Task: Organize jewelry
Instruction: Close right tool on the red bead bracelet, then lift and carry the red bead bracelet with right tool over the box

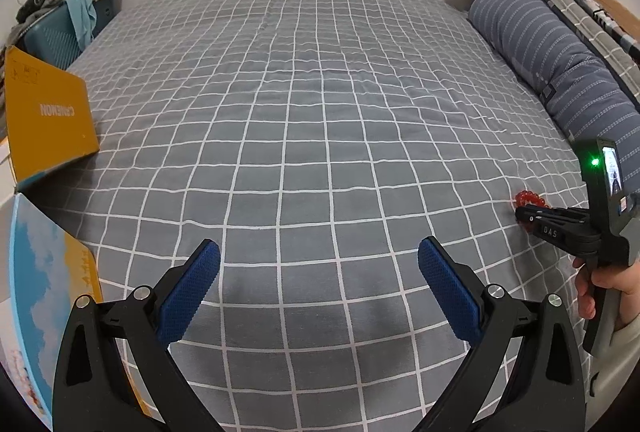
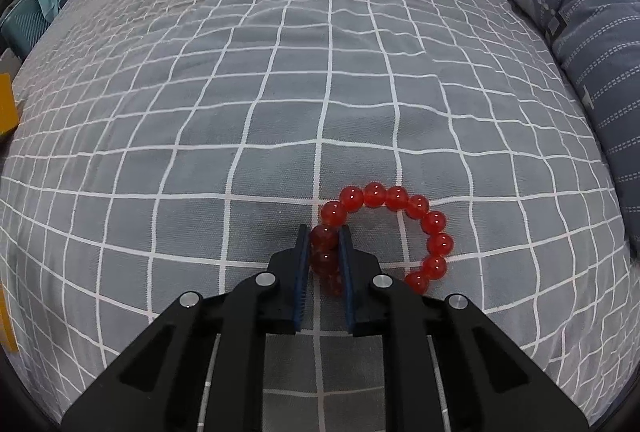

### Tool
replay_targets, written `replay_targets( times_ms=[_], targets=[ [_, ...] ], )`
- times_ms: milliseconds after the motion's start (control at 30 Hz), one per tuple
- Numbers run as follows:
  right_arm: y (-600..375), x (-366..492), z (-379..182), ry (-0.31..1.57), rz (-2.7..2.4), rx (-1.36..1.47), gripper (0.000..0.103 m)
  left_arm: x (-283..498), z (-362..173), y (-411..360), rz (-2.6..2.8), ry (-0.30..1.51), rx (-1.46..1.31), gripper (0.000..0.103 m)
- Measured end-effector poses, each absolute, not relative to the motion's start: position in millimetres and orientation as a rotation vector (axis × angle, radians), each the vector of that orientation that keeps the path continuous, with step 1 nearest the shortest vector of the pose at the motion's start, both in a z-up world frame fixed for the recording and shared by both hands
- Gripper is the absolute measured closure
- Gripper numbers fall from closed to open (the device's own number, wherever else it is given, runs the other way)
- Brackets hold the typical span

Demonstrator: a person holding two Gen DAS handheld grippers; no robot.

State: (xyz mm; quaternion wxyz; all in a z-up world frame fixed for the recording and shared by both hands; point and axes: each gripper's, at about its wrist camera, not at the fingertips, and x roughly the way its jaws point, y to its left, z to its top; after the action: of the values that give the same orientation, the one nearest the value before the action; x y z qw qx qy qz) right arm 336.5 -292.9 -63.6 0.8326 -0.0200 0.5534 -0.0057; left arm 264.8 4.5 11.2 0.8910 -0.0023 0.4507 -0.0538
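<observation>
A red bead bracelet [image 2: 416, 208] lies on the grey checked bed sheet [image 2: 280, 92]. My right gripper [image 2: 325, 232] is shut on the bracelet's left side, with beads pinched between its blue pads. In the left wrist view the right gripper [image 1: 524, 214] shows at the far right with the red bracelet [image 1: 528, 198] at its tip. My left gripper [image 1: 318, 256] is open and empty, held above the sheet near the bed's front edge.
A rolled blue striped duvet [image 1: 552, 48] lies along the bed's right side. An orange box [image 1: 48, 116] and a box lid with a sky picture [image 1: 36, 272] sit at the bed's left edge. A teal suitcase [image 1: 52, 36] stands beyond.
</observation>
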Motion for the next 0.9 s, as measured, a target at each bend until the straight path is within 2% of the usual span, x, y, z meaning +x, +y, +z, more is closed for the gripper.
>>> replay_targets(
  times_ms=[333, 900],
  targets=[
    [-299.9, 321.0, -35.4, 1.107, -0.01, -0.015, 0.09, 256.1, 25.2, 2.4, -0.122, 0.917, -0.002, 0.006],
    [-295.8, 277.0, 49.6, 0.943, 0.018, 0.017, 0.09, 231.1, 65.5, -0.2, -0.166, 0.854, -0.003, 0.006]
  ],
)
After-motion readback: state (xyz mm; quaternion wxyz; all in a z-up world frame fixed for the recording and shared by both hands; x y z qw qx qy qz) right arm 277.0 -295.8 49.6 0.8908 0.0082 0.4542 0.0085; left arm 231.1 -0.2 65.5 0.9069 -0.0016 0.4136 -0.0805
